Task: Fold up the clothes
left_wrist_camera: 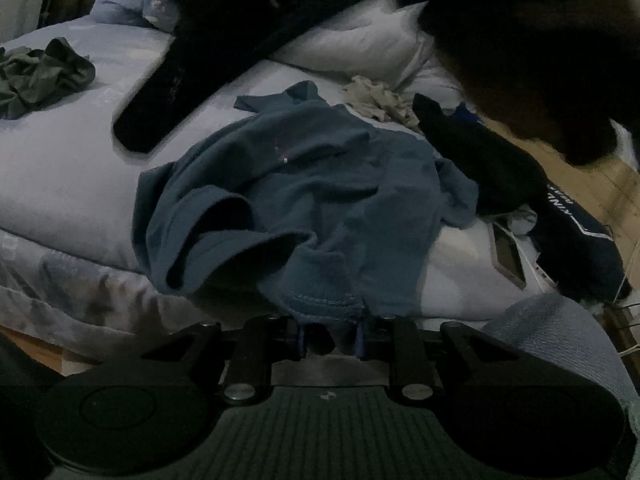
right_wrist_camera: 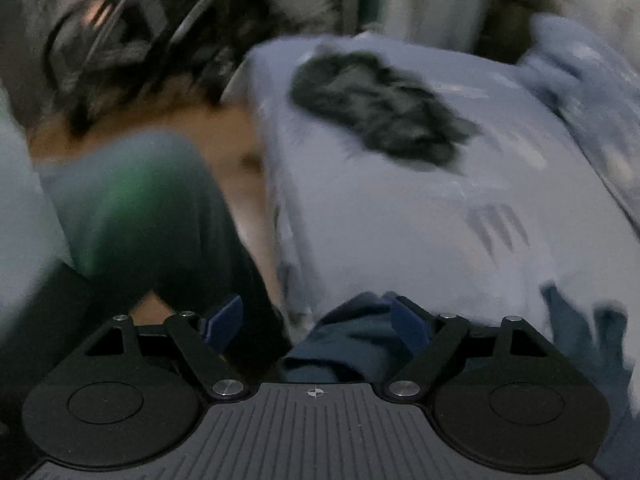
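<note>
A crumpled blue T-shirt [left_wrist_camera: 304, 208] lies on the pale blue bedsheet [left_wrist_camera: 64, 176]. My left gripper [left_wrist_camera: 330, 334] is shut on the shirt's stitched hem at the near edge of the bed. In the blurred right wrist view, my right gripper [right_wrist_camera: 320, 324] is open, its blue pads [right_wrist_camera: 224, 322] spread wide, with a fold of the blue shirt [right_wrist_camera: 352, 344] lying between them against the right pad. The other gripper's black finger [left_wrist_camera: 160, 92] hangs over the bed beyond the shirt.
A dark green crumpled garment [left_wrist_camera: 40, 76] [right_wrist_camera: 380, 112] lies at the far side of the bed. A beige cloth [left_wrist_camera: 376, 98], a black garment [left_wrist_camera: 480, 160], a white pillow [left_wrist_camera: 360, 44], a phone [left_wrist_camera: 508, 256] and a navy bag [left_wrist_camera: 580, 248] sit to the right. Wooden floor [right_wrist_camera: 168, 120] lies beside the bed.
</note>
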A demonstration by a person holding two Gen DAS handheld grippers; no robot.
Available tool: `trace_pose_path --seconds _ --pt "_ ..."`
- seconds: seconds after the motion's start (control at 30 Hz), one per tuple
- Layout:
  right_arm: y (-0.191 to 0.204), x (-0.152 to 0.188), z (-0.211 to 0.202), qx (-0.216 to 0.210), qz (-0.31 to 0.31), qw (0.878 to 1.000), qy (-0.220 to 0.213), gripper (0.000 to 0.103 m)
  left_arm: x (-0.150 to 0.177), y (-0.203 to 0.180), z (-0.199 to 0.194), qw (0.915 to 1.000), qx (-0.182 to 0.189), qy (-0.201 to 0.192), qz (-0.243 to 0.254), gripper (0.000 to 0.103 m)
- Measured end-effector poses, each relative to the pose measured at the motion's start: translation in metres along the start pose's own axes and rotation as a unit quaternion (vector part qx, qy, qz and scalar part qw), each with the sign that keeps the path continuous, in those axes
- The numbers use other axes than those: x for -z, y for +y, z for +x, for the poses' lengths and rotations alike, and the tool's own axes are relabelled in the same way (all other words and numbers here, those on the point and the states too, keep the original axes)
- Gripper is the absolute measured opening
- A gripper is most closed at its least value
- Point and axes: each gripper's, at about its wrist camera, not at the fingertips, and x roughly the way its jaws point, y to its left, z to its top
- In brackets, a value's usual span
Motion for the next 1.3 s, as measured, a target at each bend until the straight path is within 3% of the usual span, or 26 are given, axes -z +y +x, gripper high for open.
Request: trace_pose_path --seconds 0.13,0.23,0.4,0.57,0.67,0.77,0.87,1.0,1.07,1.17,1.3 --pt "0.011 -0.008 0.046 -0.026 -0.110 0.989 0.092 0.084 0.003 -0.004 0.000 1.0000 0.006 -0.004 -0.001 0.023" --pt "0.016 -0.010 0.075 -0.062 -0.151 0.976 0.146 0.083 0.004 -0.004 0.001 0.9999 0.009 -0.003 -0.004 0.023" --pt "0.019 -0.013 0.099 -0.069 -0.166 0.968 0.173 0.082 0.005 -0.001 0.005 0.9998 0.012 0.005 -0.016 0.023" --pt "0.020 -0.003 0.131 -0.058 -0.206 0.950 0.228 0.076 0.009 0.000 0.009 0.9995 0.012 0.019 -0.023 0.023" --pt "0.014 0.003 0.144 -0.051 -0.212 0.943 0.251 0.066 0.008 -0.002 0.007 0.9997 0.017 0.011 -0.014 0.022" --pt "0.013 0.011 0.152 -0.015 -0.239 0.936 0.259 0.032 0.008 -0.002 0.006 0.9997 0.017 0.012 -0.015 0.021" --pt "0.002 0.007 0.142 0.001 -0.193 0.952 0.238 0.016 0.007 -0.001 0.003 0.9997 0.015 0.009 -0.016 0.020" --pt "-0.020 -0.004 0.095 0.033 -0.099 0.983 0.149 0.014 0.003 0.004 -0.009 0.9998 0.014 -0.007 -0.012 0.019" --pt "-0.030 -0.010 0.067 0.052 -0.052 0.992 0.099 0.013 -0.001 0.006 -0.018 0.9997 0.011 -0.020 -0.008 0.019" --pt "-0.042 -0.016 0.016 0.075 0.014 0.997 0.025 0.013 -0.011 0.011 -0.036 0.9986 0.010 -0.051 -0.007 0.018" --pt "-0.051 -0.018 -0.041 0.124 0.080 0.986 -0.072 0.013 -0.032 0.016 -0.062 0.9943 -0.005 -0.106 -0.004 0.016"
